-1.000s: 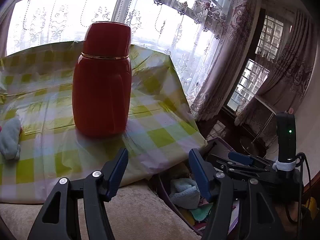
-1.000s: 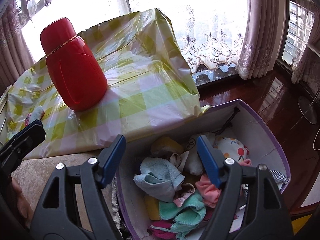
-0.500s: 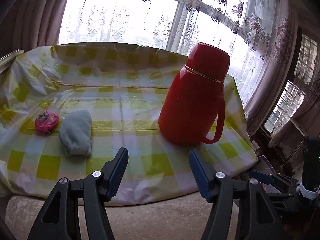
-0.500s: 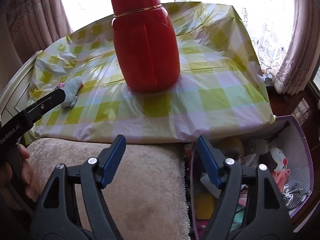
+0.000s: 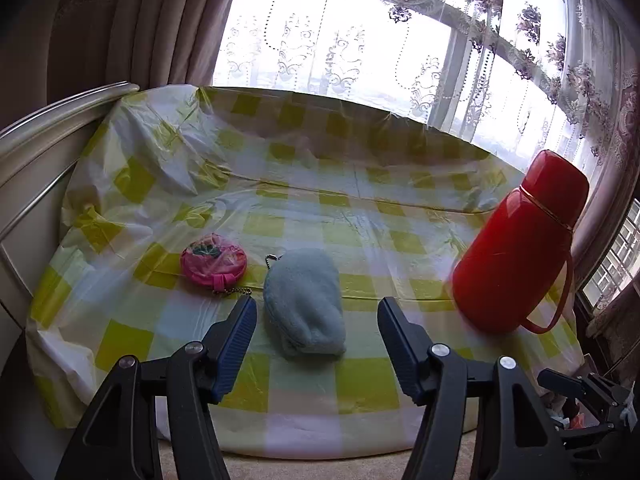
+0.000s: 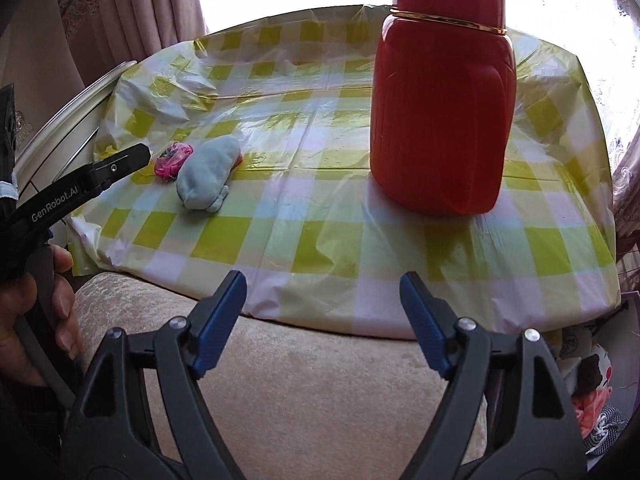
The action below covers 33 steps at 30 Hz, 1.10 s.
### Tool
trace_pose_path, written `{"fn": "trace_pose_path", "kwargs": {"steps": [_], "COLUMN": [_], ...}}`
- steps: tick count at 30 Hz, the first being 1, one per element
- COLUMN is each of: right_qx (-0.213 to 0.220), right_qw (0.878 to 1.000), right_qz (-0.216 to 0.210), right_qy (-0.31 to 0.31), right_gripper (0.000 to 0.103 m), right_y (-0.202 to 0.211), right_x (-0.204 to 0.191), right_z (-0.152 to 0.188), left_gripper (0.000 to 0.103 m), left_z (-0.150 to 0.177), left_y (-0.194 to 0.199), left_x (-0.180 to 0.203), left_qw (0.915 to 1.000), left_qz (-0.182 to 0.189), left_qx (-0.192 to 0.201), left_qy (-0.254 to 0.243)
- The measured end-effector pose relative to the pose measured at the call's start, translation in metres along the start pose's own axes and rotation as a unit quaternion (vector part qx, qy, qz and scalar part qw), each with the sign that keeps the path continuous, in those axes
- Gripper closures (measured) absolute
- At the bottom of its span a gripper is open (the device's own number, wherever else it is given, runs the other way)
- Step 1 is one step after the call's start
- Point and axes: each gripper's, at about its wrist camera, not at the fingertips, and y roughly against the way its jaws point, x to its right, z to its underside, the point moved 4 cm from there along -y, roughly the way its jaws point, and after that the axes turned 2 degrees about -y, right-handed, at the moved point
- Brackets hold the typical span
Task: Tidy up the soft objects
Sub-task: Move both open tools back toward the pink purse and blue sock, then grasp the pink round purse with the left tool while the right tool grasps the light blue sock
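The left gripper (image 5: pixel 316 324) is hanging spread and empty, the blue sock (image 5: pixel 304 300) lying between its tips at 12 o'clock. The right gripper (image 6: pixel 322 308), also released, is hovering over the cushion (image 6: pixel 304 392). At 4 o'clock, a bin (image 6: pixel 628 320) is holding soft items (image 6: pixel 592 384). The thermos (image 6: pixel 440 92) is standing at 1 o'clock, near the cloth (image 6: pixel 280 240) edge.

On the worktop (image 5: pixel 360 216), a pouch (image 5: pixel 212 265) lies left of the towel (image 5: pixel 305 303); the flask (image 5: pixel 520 256) stands far right.

A red thermos (image 5: pixel 520 244) stands upright on the checked tablecloth (image 5: pixel 360 380).
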Motion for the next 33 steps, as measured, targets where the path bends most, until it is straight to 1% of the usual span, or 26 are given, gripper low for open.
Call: {"fn": "trace_pose_path", "kwargs": {"steps": [6, 11, 13, 15, 18, 22, 26, 29, 33], "right_qx": [-0.019, -0.028, -0.031, -0.032, -0.034, -0.037, -0.044, -0.049, -0.058], "right_qw": [1.000, 0.999, 0.998, 0.998, 0.997, 0.996, 0.995, 0.994, 0.992], "right_qz": [-0.013, -0.023, -0.027, -0.032, -0.037, -0.044, -0.051, -0.055, -0.059], "right_qy": [0.021, 0.038, 0.043, 0.048, 0.059, 0.069, 0.078, 0.085, 0.091], "right_gripper": [0.021, 0.020, 0.020, 0.020, 0.020, 0.018, 0.017, 0.017, 0.016], "right_y": [-0.023, -0.043, -0.050, -0.057, -0.068, -0.082, -0.099, -0.110, -0.129], "right_x": [-0.025, -0.045, -0.052, -0.060, -0.074, -0.090, -0.106, -0.116, -0.126], "right_z": [-0.010, -0.020, -0.025, -0.030, -0.037, -0.047, -0.055, -0.061, -0.068], "left_gripper": [0.039, 0.039, 0.037, 0.028, 0.024, 0.023, 0.023, 0.023, 0.028], "left_z": [-0.005, -0.011, -0.014, -0.017, -0.020, -0.019, -0.018, -0.020, -0.022], "left_y": [-0.029, -0.055, -0.065, -0.077, -0.100, -0.129, -0.147, -0.152, -0.155], "left_x": [-0.044, -0.065, -0.070, -0.075, -0.081, -0.091, -0.098, -0.101, -0.104], "left_qw": [0.9982, 0.9965, 0.9956, 0.9947, 0.9933, 0.9898, 0.9868, 0.9872, 0.9881], "left_qz": [-0.039, -0.057, -0.065, -0.070, -0.069, -0.076, -0.079, -0.086, -0.090], "left_qx": [-0.029, -0.045, -0.051, -0.061, -0.084, -0.116, -0.136, -0.131, -0.121], "left_qy": [0.033, 0.041, 0.043, 0.045, 0.039, 0.032, 0.037, 0.031, 0.029]}}
